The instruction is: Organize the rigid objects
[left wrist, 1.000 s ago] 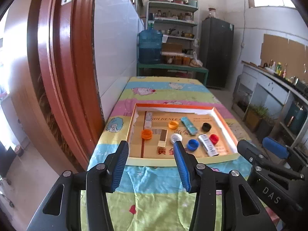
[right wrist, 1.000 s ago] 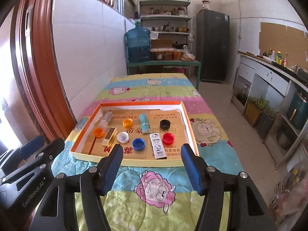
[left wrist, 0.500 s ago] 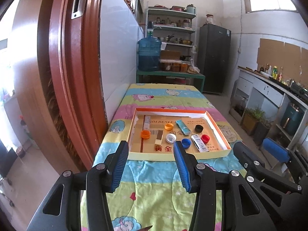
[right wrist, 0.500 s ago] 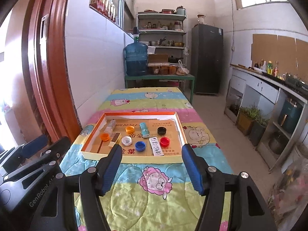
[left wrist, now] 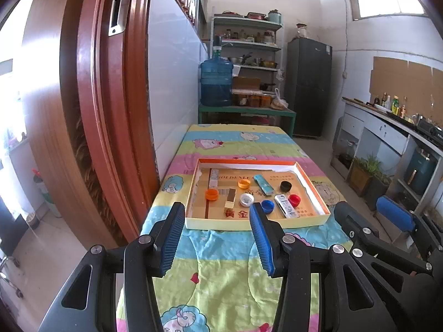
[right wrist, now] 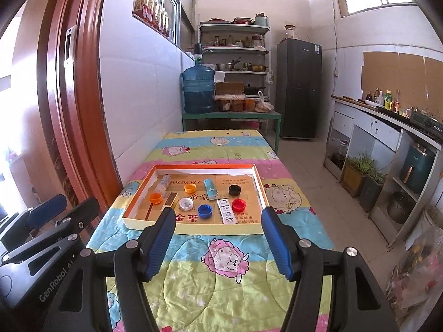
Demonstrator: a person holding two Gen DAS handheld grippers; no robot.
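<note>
Left wrist view: your left gripper (left wrist: 216,222) hangs with jaws apart, nothing between them, above the quilted table (left wrist: 229,271) short of the tray's near edge. Your right gripper (right wrist: 218,231) is likewise spread wide and empty. Beyond both, the shallow tray (right wrist: 193,228) lies mid-table. Inside it: orange cap (right wrist: 155,197) near the left wall, white cap (right wrist: 185,203) and blue cap (right wrist: 205,210) toward the near edge, red cap (right wrist: 239,204) and black cap (right wrist: 234,190) rightward.

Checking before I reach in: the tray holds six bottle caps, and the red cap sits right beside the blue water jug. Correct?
Not quite. The red cap lies in the tray, beside the black cap; the water jug stands far behind the table. The right wrist view shows it.
</note>
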